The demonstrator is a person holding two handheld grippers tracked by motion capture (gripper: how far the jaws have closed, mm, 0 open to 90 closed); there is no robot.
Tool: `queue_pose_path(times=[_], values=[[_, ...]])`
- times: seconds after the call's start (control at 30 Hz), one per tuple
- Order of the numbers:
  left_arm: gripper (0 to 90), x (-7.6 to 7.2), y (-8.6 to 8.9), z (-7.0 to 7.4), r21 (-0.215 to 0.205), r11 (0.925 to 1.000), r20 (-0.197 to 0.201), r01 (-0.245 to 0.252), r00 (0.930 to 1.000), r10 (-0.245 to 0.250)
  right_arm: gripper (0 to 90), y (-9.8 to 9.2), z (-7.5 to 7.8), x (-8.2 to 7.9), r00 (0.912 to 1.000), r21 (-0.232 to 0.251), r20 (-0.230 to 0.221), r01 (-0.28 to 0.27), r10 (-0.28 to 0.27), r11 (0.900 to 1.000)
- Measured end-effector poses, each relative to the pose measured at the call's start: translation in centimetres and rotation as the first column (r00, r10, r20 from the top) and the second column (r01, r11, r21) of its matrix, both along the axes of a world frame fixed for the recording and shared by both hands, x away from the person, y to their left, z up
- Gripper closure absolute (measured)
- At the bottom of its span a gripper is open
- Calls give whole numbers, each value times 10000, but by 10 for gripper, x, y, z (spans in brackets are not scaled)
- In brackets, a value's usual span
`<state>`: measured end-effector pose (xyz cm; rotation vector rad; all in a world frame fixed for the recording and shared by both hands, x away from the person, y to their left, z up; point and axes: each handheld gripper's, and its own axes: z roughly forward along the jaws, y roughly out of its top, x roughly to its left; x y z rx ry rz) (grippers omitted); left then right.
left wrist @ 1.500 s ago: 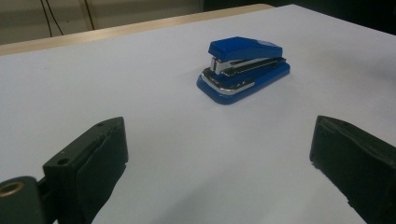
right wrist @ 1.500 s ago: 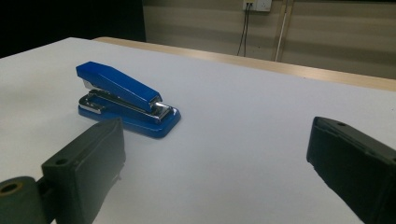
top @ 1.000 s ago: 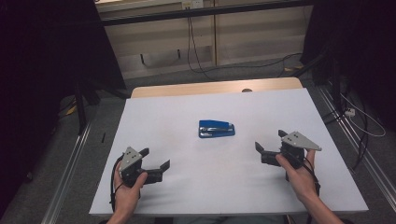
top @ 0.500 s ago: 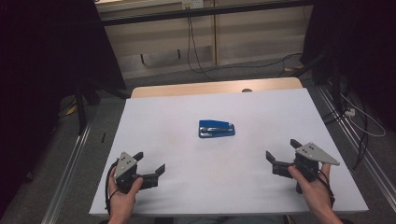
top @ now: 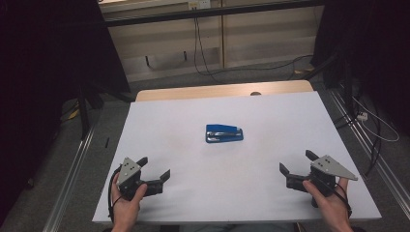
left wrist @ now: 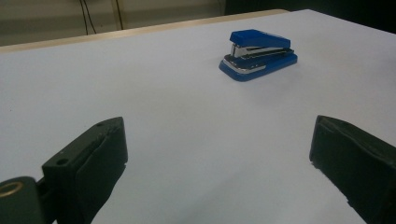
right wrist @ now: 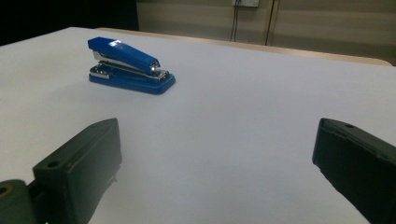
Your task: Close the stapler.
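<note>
Both spread: left gripper (top: 153, 168), right gripper (top: 296, 162); blue stapler (top: 224, 133) bears no legible writing.

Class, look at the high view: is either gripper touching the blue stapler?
No. The stapler lies alone mid-table, clear of the left gripper and right gripper.

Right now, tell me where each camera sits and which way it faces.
High view: above the person's side, looking down on the white table; both hands, left tongs, right tongs.
Left gripper view: on left tongs, facing the stapler over open jaws.
Right gripper view: on right tongs, same.
Shared: the stapler.
</note>
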<state>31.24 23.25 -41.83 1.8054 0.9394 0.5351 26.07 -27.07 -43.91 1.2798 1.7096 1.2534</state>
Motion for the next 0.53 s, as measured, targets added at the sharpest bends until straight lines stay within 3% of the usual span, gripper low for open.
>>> queue_pose_path(times=[0.13,0.3,0.53], values=[[44,1,-4,-2,55,9999,-153,118,9998,-117,5,2,-3,2,9999,-86,-125,-93,92,9999],[44,4,-5,-1,101,9997,-80,234,9997,-234,7,-1,-1,3,9999,234,147,68,-72,9997],[44,6,-7,-2,83,9997,-145,237,9996,-236,9,1,-2,8,9998,197,216,53,-57,9998]])
